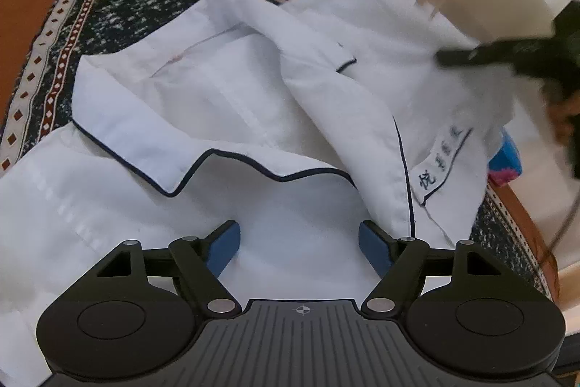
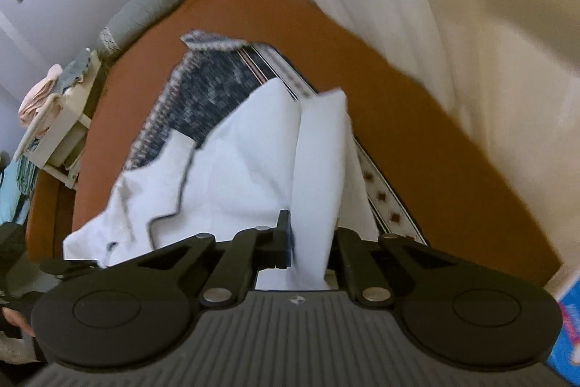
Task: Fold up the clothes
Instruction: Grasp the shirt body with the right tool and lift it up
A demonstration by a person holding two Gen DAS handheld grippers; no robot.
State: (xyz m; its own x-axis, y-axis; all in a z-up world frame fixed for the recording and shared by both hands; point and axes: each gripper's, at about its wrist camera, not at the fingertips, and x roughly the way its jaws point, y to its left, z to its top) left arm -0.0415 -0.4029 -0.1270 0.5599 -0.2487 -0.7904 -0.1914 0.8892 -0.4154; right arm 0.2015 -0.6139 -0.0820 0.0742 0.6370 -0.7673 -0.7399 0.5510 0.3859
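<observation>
A white shirt [image 1: 224, 104] with navy piping on its collar lies crumpled on a dark patterned cloth [image 1: 119, 6]. My left gripper [image 1: 299, 243] is open just above the shirt's front, below the collar, holding nothing. My right gripper [image 2: 311, 238] is shut on a fold of the white shirt [image 2: 315, 169] and holds it lifted above the cloth. The right gripper also shows blurred at the right edge of the left wrist view [image 1: 507, 57], over the shirt's far side. A chest pocket with dark embroidered characters [image 1: 446, 155] faces up.
The patterned cloth [image 2: 210, 97] covers an orange-brown surface [image 2: 398, 104]. A pale curtain [image 2: 435, 6] hangs beyond it. A small white shelf with folded clothes [image 2: 58, 118] stands at the far left. A blue and pink item [image 1: 505, 162] lies by the shirt's right edge.
</observation>
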